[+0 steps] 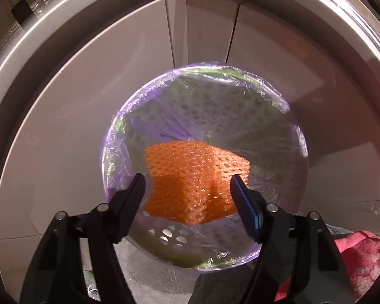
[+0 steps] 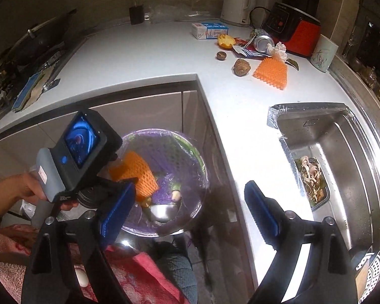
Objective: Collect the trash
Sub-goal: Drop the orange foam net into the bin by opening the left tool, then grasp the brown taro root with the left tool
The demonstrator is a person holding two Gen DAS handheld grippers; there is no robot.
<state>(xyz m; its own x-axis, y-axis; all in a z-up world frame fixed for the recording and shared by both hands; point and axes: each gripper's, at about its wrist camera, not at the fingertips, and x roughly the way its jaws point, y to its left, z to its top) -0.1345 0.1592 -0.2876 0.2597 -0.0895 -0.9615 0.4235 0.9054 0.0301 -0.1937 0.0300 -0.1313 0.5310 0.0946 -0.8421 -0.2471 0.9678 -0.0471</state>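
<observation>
The orange foam fruit net (image 1: 190, 185) lies directly below the left gripper (image 1: 187, 195), over the mouth of the bag-lined trash bin (image 1: 286, 106). It sits between the spread jaws but neither pad presses on it, so I judge it released and on its way into the bin. Its long axis runs roughly across the gap between the jaws, tilting down toward the near side. The bin's round rim surrounds the net on every side, so it has room to fall clear.

From the right wrist view, the bin (image 2: 190, 147) stands on the floor in the inner corner of the white L-shaped countertop (image 2: 144, 50), with cabinet fronts just behind it. The right gripper (image 2: 190, 202) hangs above the near edge of the bin with jaws wide apart and nothing in them.

The remaining trash is well apart, at the far right of the counter: a second orange foam net (image 2: 272, 72), a crushed can (image 2: 263, 43), a crumpled tissue (image 2: 280, 49), an orange peel (image 2: 225, 41) and two brown husks (image 2: 242, 67). The right hand looks nearer to that cluster. The counter between is bare, with the sink (image 2: 342, 136) at its right edge.
</observation>
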